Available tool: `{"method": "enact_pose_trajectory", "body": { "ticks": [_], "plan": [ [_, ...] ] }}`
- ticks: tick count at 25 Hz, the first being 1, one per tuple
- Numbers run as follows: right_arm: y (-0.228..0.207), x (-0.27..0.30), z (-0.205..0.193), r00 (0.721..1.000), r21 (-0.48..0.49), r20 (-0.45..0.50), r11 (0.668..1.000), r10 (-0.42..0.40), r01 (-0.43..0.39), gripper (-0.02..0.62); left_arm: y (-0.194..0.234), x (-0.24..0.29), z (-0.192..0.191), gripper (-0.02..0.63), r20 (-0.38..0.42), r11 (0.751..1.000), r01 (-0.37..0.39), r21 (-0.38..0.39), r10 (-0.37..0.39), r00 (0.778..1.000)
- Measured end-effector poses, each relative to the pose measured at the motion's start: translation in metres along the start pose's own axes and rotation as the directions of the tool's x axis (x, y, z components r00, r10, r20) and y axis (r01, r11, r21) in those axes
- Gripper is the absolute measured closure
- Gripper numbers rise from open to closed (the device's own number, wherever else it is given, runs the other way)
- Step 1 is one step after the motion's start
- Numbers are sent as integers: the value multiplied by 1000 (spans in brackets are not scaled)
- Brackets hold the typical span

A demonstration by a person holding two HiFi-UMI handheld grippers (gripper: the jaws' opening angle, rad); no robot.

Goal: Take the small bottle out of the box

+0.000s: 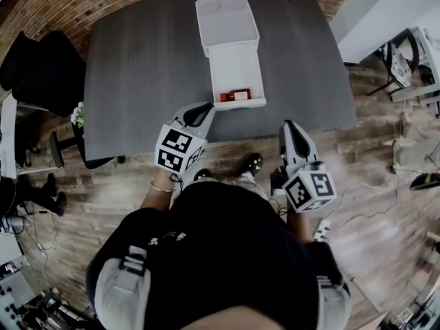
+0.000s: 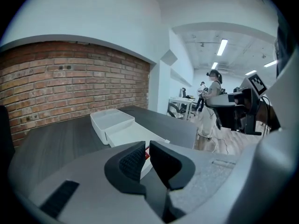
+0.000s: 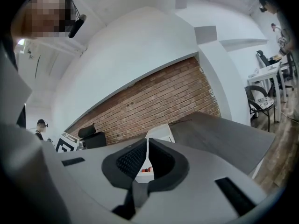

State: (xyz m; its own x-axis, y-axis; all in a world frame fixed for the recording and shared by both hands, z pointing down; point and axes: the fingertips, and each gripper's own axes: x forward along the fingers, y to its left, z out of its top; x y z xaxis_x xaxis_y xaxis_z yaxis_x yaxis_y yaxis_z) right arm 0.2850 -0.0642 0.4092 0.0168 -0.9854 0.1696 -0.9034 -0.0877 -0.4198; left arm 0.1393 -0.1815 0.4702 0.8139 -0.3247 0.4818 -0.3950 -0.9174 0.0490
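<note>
Small bottle: the small bottle [image 1: 236, 95] is red and lies flat inside the box, at the box's end nearest the person. Its finer details are too small to tell.
Box: the white box [image 1: 234, 60] stands open midway along the surface, its near end close to the near edge. Its lid [image 1: 225, 20] is folded back toward the far edge.
Left tool: the left tool [image 1: 201, 111] hangs over the surface's near edge, just left of the box's near left corner and apart from it. Its jaws are clenched to a narrow gap with nothing between them. In the left gripper view the bottle's red shows beyond that gap.
Right tool: the right tool [image 1: 289, 126] is off the surface, just past the near edge toward the right corner, over the wooden floor [image 1: 385, 205]. Its jaws are clenched to a thin slit and grasp nothing.
Surface: the surface [image 1: 137, 81] is dark grey. A brick wall [image 2: 70, 83] stands beyond its far edge.
</note>
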Motion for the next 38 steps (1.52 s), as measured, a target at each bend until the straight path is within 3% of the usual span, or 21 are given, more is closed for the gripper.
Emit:
{"method": "enact_pose_trajectory", "body": {
  "ticks": [8,12,15,18,21,30,38],
  "plan": [
    [-33,18,-2,988,12,-98,993,122,-122,580,-5,31,-22,526,-117,996,-85,5,85,989],
    [-31,35,-21,952,-61,-212,969,222,-240,569,-3,39,-25,508,-147,994,-110,12,110,983],
    [-20,52,-39,898,-178,-329,914,293,-363,566,-1,42,-29,502,-165,992,-122,12,123,979],
    [-7,76,-54,835,-299,-442,824,327,-481,552,6,45,-31,499,-165,991,-134,-2,132,978],
    [5,95,-69,782,-356,-528,750,331,-557,545,12,48,-34,497,-165,991,-134,-19,129,978],
    [-7,146,-110,676,-423,-701,631,227,-650,520,36,68,-46,494,-203,993,-114,-39,104,974],
    [-16,172,-146,556,-411,-816,522,155,-748,515,52,77,-49,488,-234,993,-119,-16,112,966]
  ]
}}
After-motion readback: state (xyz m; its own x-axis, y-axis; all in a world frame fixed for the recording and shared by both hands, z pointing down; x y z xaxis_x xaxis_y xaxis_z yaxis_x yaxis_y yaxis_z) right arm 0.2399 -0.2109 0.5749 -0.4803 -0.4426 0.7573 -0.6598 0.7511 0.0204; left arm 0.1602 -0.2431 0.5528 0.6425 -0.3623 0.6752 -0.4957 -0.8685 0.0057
